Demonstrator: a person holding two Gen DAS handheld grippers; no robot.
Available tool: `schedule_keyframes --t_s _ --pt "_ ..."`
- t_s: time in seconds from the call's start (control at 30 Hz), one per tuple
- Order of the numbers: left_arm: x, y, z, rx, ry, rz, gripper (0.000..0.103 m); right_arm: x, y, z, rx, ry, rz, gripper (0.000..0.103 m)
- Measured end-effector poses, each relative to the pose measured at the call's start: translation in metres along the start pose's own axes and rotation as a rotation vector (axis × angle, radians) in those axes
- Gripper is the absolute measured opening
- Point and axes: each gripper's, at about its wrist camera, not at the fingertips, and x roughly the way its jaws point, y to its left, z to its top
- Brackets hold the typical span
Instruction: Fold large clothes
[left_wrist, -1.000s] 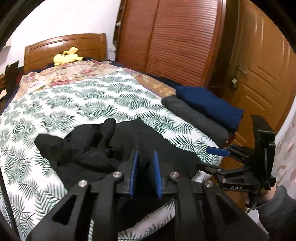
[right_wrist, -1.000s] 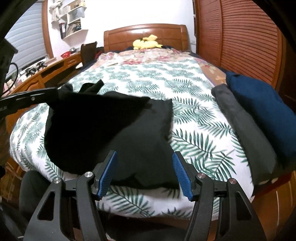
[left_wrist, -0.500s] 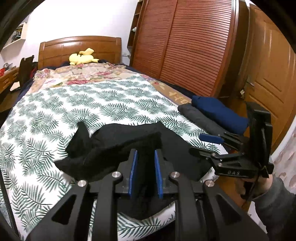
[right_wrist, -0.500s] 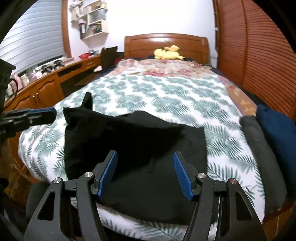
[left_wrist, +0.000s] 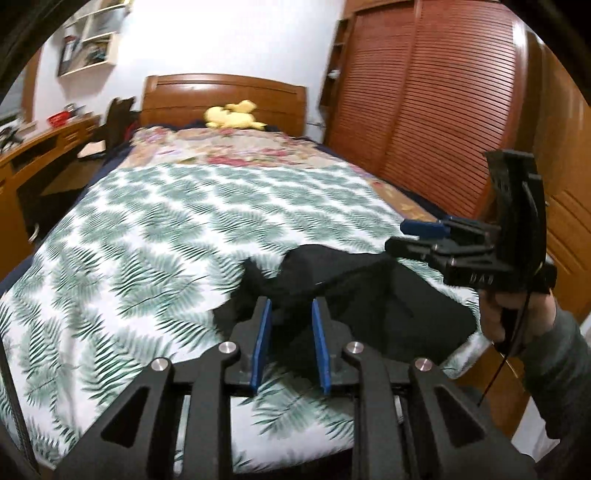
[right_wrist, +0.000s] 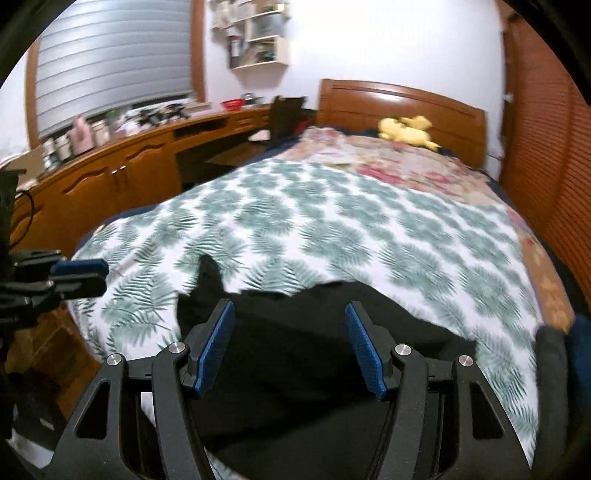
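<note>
Matt black cloth garment (left_wrist: 388, 306), seemingly knit.

"DAS" on right claw (left_wrist: 421, 236) body

You see a black garment (left_wrist: 388, 306) on the green-fern-printed white bedspread (left_wrist: 166, 229), and a yellow plush toy (left_wrist: 232, 116) near the brown headboard (left_wrist: 221, 96).

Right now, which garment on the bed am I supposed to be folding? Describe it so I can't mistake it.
Start at the bed with the fern-print cover. At its near foot edge lies the black garment, rumpled, under both grippers. It is the only spread-out piece; the grey and navy clothes at the right edge are folded.
</note>
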Motion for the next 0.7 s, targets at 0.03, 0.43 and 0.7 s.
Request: schedule_keyframes --t_s 0.03,0.43,0.7 --pt "-0.003 0.007 -0.004 -0.009 0.001 0.013 0.02 0.011 0.008 0.007 -0.015 0.013 0.029 0.064" --pt "-0.014 0.062 -0.034 -0.068 0.022 0.09 0.021 0.096 0.069 0.018 -0.173 0.273 0.203 0.064" --pt "-0.014 0.061 -0.04 -0.073 0.022 0.071 0.021 0.089 0.062 -0.005 -0.239 0.363 0.22 0.005"
